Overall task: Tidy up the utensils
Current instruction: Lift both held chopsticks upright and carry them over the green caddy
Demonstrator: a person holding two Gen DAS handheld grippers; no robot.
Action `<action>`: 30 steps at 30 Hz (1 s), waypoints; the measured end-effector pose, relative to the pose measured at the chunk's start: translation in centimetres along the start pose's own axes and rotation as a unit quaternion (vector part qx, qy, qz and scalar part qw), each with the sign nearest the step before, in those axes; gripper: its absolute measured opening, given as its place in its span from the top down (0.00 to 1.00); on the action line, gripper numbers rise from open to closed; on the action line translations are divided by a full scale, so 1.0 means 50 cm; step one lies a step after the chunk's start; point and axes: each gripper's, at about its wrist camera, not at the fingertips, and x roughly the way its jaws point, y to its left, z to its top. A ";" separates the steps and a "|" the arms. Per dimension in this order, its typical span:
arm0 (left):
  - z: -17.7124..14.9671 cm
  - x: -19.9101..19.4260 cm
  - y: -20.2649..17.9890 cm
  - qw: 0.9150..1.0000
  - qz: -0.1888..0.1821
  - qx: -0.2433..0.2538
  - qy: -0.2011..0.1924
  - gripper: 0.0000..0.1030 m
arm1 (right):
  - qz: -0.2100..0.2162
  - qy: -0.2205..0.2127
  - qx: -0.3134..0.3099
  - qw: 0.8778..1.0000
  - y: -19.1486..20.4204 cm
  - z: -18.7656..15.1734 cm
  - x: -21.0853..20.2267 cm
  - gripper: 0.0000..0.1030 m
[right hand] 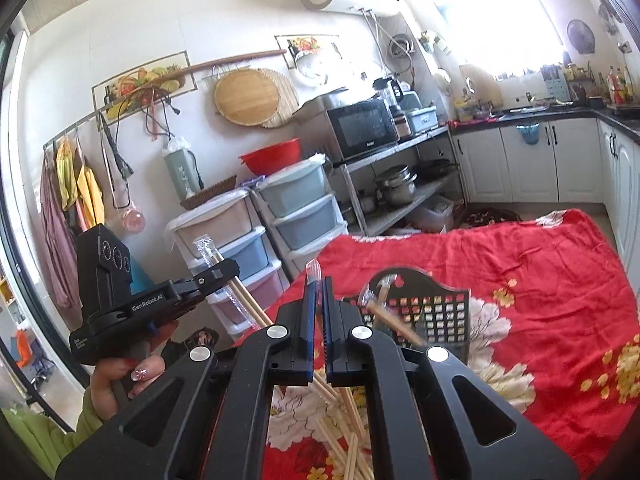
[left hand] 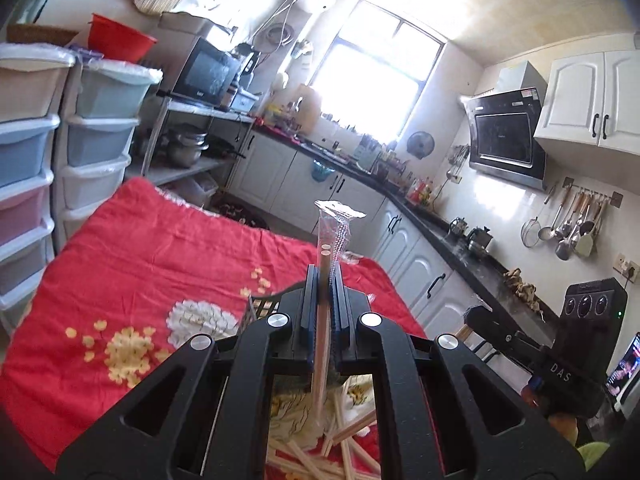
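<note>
On red cloth (right hand: 540,280), one black basket (right hand: 432,312)

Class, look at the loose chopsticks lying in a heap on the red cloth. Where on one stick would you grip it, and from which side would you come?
Grip a top stick of the loose chopsticks near its middle, coming from above with the fingers across its width. The sticks are thin, lie flat and cross one another on the red cloth, so a side approach would likely knock the neighbours.

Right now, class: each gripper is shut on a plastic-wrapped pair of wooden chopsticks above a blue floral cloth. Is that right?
Not quite: the floral cloth is red, as the right wrist view shows. The left gripper and right gripper are each shut on a plastic-wrapped pair of wooden chopsticks.
</note>
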 end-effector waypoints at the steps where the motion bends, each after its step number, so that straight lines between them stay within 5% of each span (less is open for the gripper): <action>1: 0.006 0.000 -0.004 1.000 -0.001 0.002 -0.004 0.97 | -0.002 -0.004 0.000 1.000 -0.001 0.005 -0.003 0.96; 30: 0.148 0.023 -0.048 0.995 0.021 0.041 -0.093 0.97 | -0.073 -0.129 -0.032 0.988 -0.039 0.166 -0.041 0.96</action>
